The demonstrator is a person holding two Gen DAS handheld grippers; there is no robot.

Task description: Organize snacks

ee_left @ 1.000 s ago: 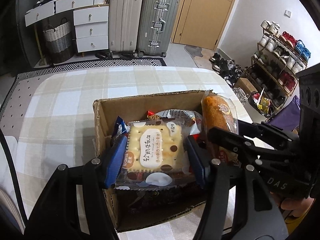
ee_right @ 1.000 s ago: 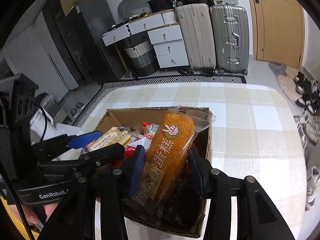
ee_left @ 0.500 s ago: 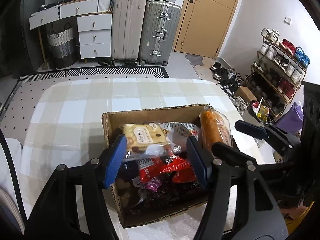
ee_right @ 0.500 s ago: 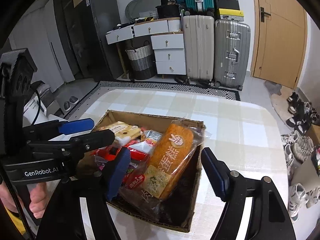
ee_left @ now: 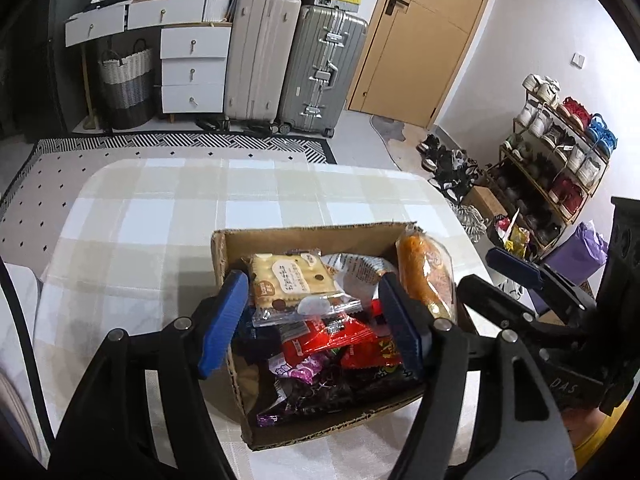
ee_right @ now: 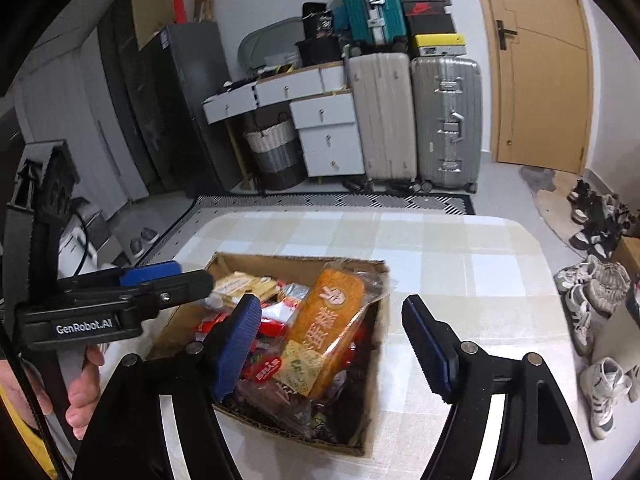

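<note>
A cardboard box [ee_left: 304, 236] full of snack packs stands on the checked table; it also shows in the right wrist view [ee_right: 376, 364]. A cracker pack [ee_left: 290, 282] lies on top at the box's left. An orange cake pack [ee_left: 426, 276] leans against the right wall, also seen in the right wrist view [ee_right: 330, 320]. Red packs [ee_left: 340, 338] lie below. My left gripper [ee_left: 314, 322] is open and empty above the box. My right gripper [ee_right: 340, 344] is open and empty above the box's right side.
The checked tablecloth [ee_left: 180, 208] spreads beyond the box. Suitcases [ee_left: 288, 60], a white drawer unit [ee_left: 192, 68] and a basket [ee_left: 124, 80] stand at the far wall. A shoe rack [ee_left: 560, 168] stands at the right.
The left gripper let go of the cracker pack and the right let go of the orange cake pack. Both packs now rest in the box. Both grippers opened and drew back upward.
</note>
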